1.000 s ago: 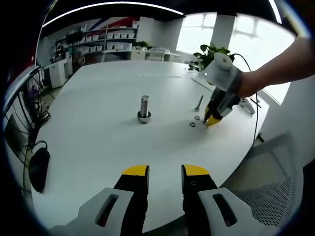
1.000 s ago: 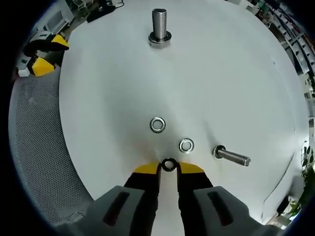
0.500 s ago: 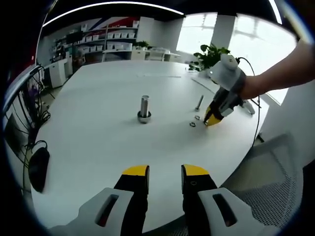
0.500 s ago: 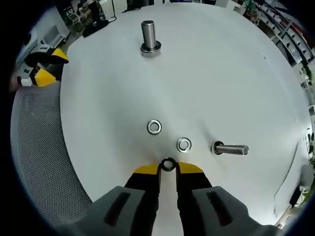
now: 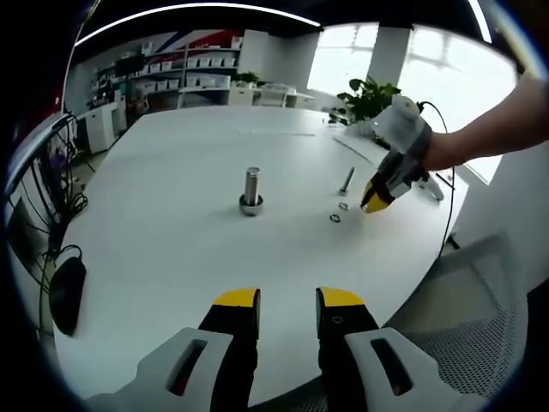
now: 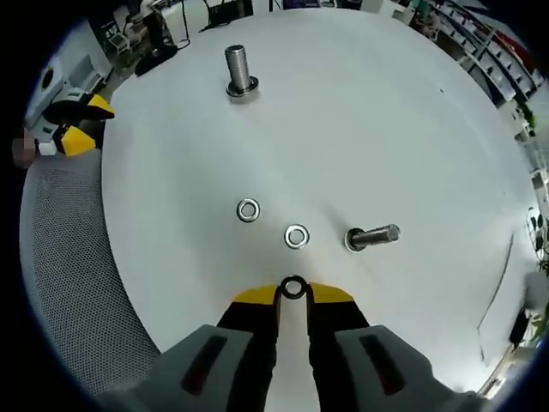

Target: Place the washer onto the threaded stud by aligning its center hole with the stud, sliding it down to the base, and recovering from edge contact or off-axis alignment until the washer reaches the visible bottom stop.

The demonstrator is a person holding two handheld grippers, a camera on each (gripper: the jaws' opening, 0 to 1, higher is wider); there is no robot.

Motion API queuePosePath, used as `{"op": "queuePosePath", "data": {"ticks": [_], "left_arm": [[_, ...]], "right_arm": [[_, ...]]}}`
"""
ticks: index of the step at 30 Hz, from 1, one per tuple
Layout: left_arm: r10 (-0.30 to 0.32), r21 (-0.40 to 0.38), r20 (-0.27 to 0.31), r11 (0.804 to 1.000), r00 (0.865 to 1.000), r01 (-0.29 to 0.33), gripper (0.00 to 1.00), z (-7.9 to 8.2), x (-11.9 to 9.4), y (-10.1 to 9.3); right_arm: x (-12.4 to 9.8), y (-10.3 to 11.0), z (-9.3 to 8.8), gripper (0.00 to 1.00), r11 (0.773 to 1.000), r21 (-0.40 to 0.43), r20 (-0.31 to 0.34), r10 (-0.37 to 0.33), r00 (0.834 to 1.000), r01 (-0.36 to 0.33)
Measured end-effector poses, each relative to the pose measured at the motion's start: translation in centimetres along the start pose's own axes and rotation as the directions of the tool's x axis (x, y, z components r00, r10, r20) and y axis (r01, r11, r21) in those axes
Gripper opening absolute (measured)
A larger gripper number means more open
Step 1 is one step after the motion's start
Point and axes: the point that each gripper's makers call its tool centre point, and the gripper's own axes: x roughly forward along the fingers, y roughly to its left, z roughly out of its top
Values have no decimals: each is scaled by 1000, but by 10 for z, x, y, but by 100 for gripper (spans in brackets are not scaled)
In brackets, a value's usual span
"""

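Since one second ago, the right gripper [image 6: 293,294] has risen from the white table [image 6: 386,129], carrying a washer [image 6: 293,287] with it. Its yellow-tipped fingers [image 6: 255,298] are clenched on the washer's edges with only a narrow gap. Two more washers [image 6: 249,209] lie on the table below, beside a loose bolt [image 6: 371,237]. Well apart stands the upright threaded stud [image 6: 238,71]. In the left gripper view, the left gripper [image 5: 288,301] holds nothing, its fingers [image 5: 237,302] released and apart.
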Motion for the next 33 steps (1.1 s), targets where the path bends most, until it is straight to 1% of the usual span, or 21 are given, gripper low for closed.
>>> {"op": "queuePosePath", "data": {"ticks": [4, 9, 12, 17, 20, 29, 33], "left_arm": [[-1, -1, 0, 1000, 1000, 1, 24, 0, 0, 0], [-2, -4, -3, 1000, 1000, 2, 24, -1, 1, 0], [-3, -6, -2, 1000, 1000, 3, 24, 0, 0, 0], [-2, -8, -2, 1000, 1000, 2, 24, 0, 0, 0], [-2, -7, -1, 1000, 1000, 2, 24, 0, 0, 0], [-6, -8, -3, 1000, 1000, 6, 24, 0, 0, 0], [-6, -7, -4, 1000, 1000, 6, 24, -1, 0, 0]], "right_arm": [[-4, -5, 3, 14, 1000, 20, 19, -11, 1000, 11], [-11, -10, 8, 14, 1000, 3, 37, -28, 999, 27], [-17, -14, 14, 14, 999, -20, 51, -42, 998, 43], [-25, -23, 24, 14, 998, -7, 83, -60, 995, 61], [-31, -25, 31, 14, 996, -18, 119, -80, 990, 82], [-38, -35, 38, 14, 993, -19, 155, -112, 982, 116], [-40, -38, 45, 14, 990, -24, 187, -130, 974, 137]]}}
